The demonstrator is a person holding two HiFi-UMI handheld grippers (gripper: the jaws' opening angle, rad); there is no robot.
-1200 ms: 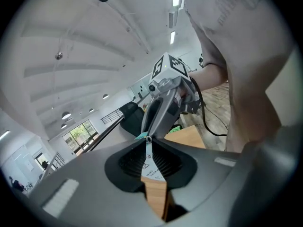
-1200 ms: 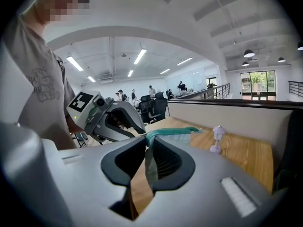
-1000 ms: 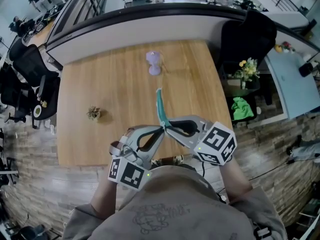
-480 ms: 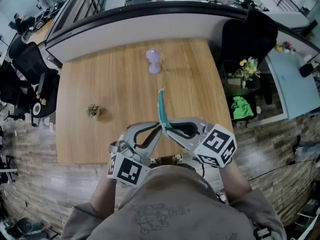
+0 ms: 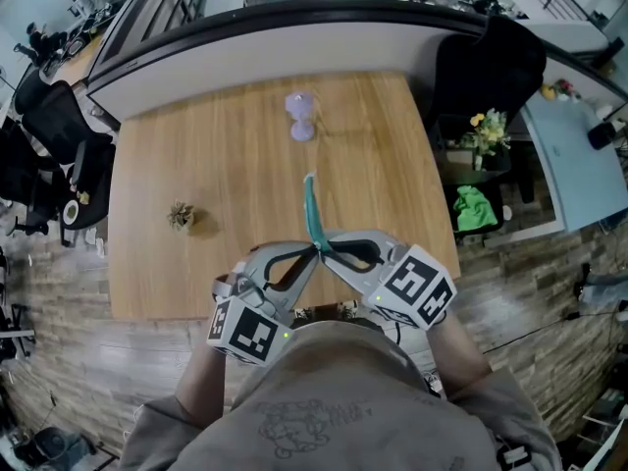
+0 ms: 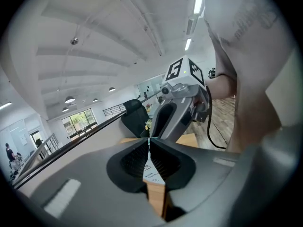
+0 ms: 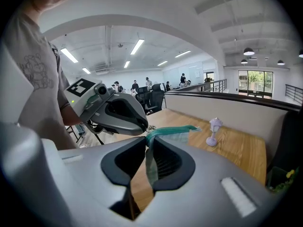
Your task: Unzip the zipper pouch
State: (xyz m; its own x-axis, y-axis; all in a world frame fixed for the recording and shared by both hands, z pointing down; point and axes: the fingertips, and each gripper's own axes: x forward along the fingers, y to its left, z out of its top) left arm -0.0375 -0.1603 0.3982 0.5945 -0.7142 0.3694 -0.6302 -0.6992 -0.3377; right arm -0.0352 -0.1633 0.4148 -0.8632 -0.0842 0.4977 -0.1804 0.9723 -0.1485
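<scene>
The teal zipper pouch (image 5: 314, 214) is held over the tabletop (image 5: 196, 155), with its long axis pointing away from the person. The right tool (image 7: 147, 148) pinches its near end. The left tool (image 6: 148, 144) pinches a white tag (image 6: 152, 168) there.

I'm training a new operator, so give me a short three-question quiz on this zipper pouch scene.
1. Multiple choice: what does the right gripper clamp? A) the teal zipper pouch B) a mug C) nothing.
2. True or false: the left gripper clamps the purple lamp figurine.
3. Fill in: the small potted plant stands on the wooden ____.
Key: 1 A; 2 false; 3 table.
</scene>
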